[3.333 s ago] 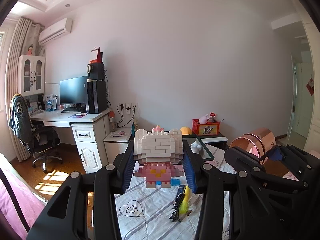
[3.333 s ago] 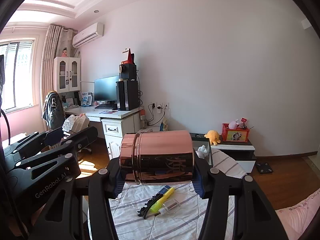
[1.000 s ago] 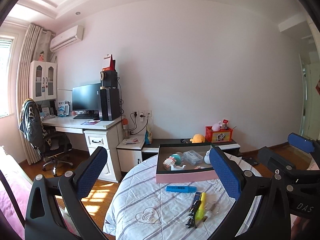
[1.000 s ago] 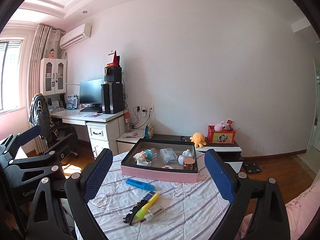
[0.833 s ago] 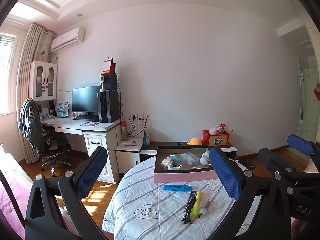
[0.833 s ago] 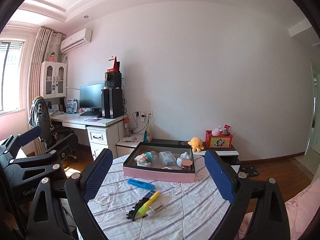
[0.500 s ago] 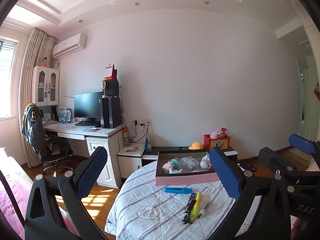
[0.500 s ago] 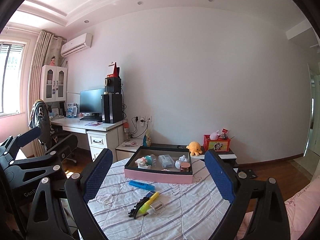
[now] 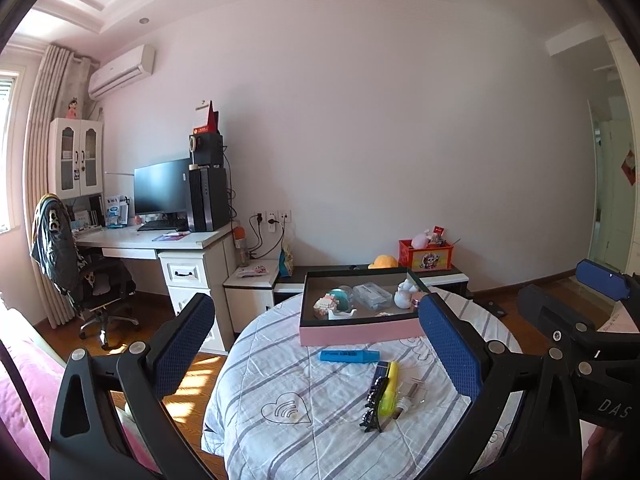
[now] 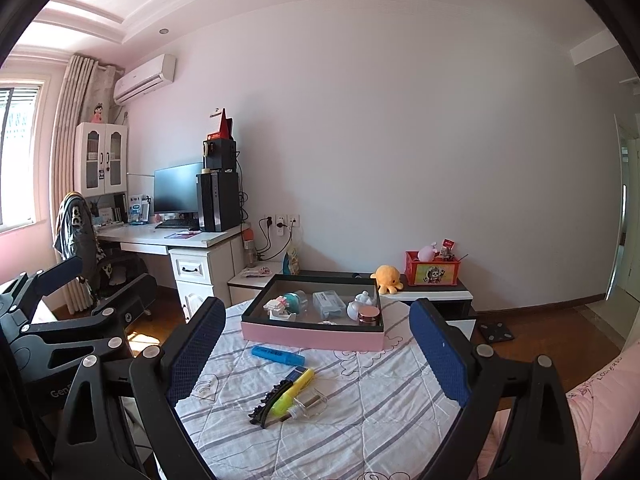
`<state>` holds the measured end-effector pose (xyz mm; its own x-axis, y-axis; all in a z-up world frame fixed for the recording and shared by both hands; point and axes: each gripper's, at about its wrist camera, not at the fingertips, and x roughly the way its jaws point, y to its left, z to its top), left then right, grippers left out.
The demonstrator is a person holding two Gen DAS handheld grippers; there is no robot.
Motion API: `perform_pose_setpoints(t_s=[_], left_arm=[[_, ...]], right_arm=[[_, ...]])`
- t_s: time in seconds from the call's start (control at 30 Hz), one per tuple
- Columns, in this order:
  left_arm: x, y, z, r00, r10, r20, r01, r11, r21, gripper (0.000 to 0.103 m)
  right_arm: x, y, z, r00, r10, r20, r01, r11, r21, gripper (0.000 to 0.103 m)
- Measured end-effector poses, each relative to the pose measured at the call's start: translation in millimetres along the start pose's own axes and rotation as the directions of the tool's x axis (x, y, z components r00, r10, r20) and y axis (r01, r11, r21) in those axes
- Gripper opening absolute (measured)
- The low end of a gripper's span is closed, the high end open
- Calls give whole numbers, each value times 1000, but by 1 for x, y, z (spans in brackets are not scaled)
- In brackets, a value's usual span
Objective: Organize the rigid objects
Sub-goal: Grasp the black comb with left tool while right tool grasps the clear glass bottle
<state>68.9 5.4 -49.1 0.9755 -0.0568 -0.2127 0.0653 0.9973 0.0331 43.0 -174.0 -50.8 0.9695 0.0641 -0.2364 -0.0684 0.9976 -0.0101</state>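
Currently both tongs are spread wide and grip nothing: the left tongs (image 9: 316, 344) and the right tongs (image 10: 320, 350) are raised above the near edge of the round table (image 10: 400, 408). A pink-walled tray (image 10: 312, 336) sits at the table's far edge and holds a block figure (image 10: 276, 305), a copper tin (image 10: 369, 314) and other small items. A blue marker (image 10: 278, 355) lies just in front of the tray. Nearer the table's centre, a yellow highlighter (image 10: 294, 392), a black hair clip (image 10: 265, 402) and a clear vial (image 10: 310, 404) lie together.
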Motion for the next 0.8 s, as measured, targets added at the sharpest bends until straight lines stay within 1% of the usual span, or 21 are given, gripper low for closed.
perform_pose_setpoints(t_s=[0.13, 0.23, 0.3, 0.4, 0.53, 0.6, 0.7, 0.77, 0.8], left_arm=[[31, -1, -18, 995, -31, -95, 31, 1000, 0, 103], [59, -1, -35, 982, -34, -188, 35, 999, 3, 103], [74, 0, -49, 971, -28, -236, 31, 999, 8, 103], [96, 5, -68, 953, -9, -301, 11, 1000, 5, 103], [116, 7, -91, 928, -1, -372, 5, 1000, 10, 103], [125, 6, -100, 918, -1, -396, 6, 1000, 13, 103], [135, 8, -107, 908, -5, -420, 11, 1000, 11, 103], [142, 7, -111, 899, -17, -439, 20, 1000, 2, 103], [145, 6, -112, 894, -25, -448, 27, 1000, -1, 103]], right_arm=[[23, -4, -13, 998, -6, -64, 7, 1000, 3, 95], [49, -7, -30, 990, -20, -138, 20, 1000, -1, 95], [69, -9, -46, 979, -17, -204, 18, 1000, 1, 95], [101, -10, -76, 951, -9, -309, 11, 1000, 3, 95], [144, -9, -111, 899, -6, -438, 11, 1000, 9, 95], [163, -7, -121, 875, -7, -484, 12, 1000, 7, 95], [186, -4, -128, 854, 8, -520, -1, 1000, 13, 95], [200, -2, -133, 834, -19, -551, 10, 1000, -19, 95], [205, -4, -136, 826, -16, -564, 6, 1000, -21, 95]])
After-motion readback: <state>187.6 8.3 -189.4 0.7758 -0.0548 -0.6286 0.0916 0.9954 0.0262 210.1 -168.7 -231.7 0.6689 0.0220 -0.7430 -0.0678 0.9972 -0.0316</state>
